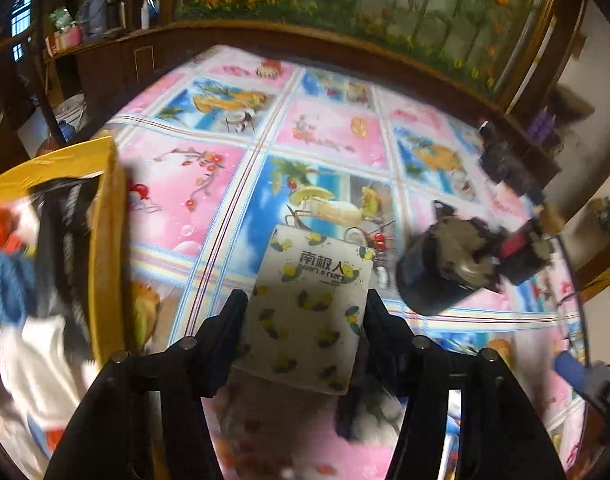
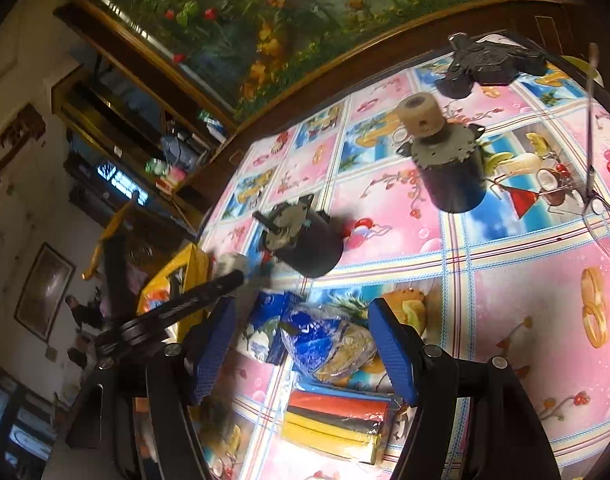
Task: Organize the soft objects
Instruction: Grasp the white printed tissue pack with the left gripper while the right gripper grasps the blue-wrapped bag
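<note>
- the left gripper (image 1: 303,316) holds a white soft pack (image 1: 307,312) with a yellow lemon print and dark lettering; its two black fingers (image 1: 229,328) press on the pack's two sides, so the jaws are closed on it.
- the pack sticks out forward from between the jaws, above a table with a pink and blue picture cloth (image 1: 209,184).
- to the left of these jaws is a yellow bag (image 1: 105,216), open, with mixed cloth things inside; they are blurred.
- to the right of these jaws, ahead, a dark motor (image 1: 445,268) lies on the cloth.
- the right gripper (image 2: 301,352) has its jaws apart, and its blue pads (image 2: 213,352) touch nothing.
- between these jaws, lower on the cloth, lies a blue and yellow plastic packet (image 2: 329,348); nearer to the camera lies a wrapped bundle of red, black and yellow rolls (image 2: 341,424).
- ahead of the right jaws two dark motors (image 2: 305,240) stand on the cloth, and eyeglasses (image 2: 607,220) lie far to the right.
</note>
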